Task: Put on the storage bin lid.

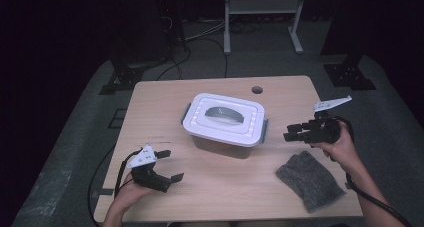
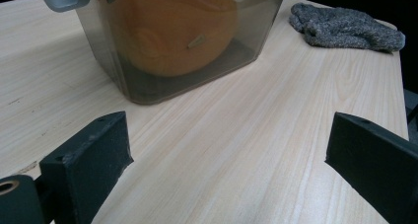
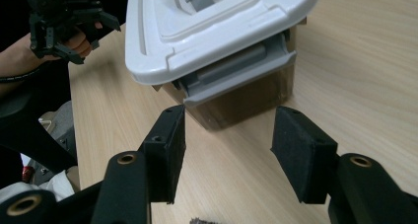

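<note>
A translucent box (image 1: 220,146) with a white lid (image 1: 224,118) and a grey handle stands mid-table. Through its smoky wall (image 2: 123,61) an orange round thing (image 2: 172,26) shows. My left gripper (image 1: 171,165) rests low at the table's front left, its jaws wide open and empty (image 2: 229,145), pointing at the box. My right gripper (image 1: 292,132) hovers just right of the box, open with nothing between its jaws (image 3: 229,130). It faces the grey side latch (image 3: 236,76) under the lid's edge, a short way off.
A grey knitted cloth (image 1: 310,179) lies at the front right, also the cloth (image 2: 345,26) beyond the box. A round hole (image 1: 257,90) sits near the table's far edge. The other hand's gripper (image 3: 64,21) appears past the box. Cables trail off both grippers.
</note>
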`<move>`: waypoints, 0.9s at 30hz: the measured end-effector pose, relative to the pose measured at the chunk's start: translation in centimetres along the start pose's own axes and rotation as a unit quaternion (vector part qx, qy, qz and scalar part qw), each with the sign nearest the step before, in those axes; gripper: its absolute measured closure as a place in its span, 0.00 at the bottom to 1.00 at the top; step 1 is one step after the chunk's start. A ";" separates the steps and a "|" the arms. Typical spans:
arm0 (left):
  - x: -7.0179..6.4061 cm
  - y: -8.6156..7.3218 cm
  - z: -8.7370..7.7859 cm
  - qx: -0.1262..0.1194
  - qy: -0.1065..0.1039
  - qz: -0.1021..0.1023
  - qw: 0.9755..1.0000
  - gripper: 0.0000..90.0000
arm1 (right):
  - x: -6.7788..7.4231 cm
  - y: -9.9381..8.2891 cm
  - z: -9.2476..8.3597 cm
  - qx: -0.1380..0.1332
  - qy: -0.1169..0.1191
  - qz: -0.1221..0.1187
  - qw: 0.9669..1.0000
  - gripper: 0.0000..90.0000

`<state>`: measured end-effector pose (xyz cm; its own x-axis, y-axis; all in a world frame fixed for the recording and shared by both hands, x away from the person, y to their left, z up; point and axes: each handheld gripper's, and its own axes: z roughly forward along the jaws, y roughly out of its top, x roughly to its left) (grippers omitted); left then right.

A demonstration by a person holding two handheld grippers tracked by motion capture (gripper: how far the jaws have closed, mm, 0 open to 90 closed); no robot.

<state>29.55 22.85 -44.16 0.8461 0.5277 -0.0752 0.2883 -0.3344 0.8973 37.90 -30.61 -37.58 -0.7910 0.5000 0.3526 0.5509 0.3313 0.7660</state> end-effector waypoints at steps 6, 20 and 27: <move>0.0 0.0 0.0 0.000 -0.001 0.000 1.000 0.03 | -0.2 -1.2 0.1 0.004 0.001 0.005 1.000 0.51; 0.0 0.0 0.1 0.001 -0.002 0.002 1.000 0.03 | -0.5 -3.8 -0.6 0.005 -0.005 0.024 1.000 0.51; -0.1 0.0 0.1 0.001 -0.001 0.002 1.000 0.03 | -0.8 -5.7 -0.9 -0.002 -0.003 0.038 0.999 0.50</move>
<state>29.54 22.74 -44.16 0.8487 0.5239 -0.0724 0.2855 -0.3387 0.8965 35.11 -33.57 -41.77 -0.7451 0.5283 0.4070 0.6086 0.2892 0.7389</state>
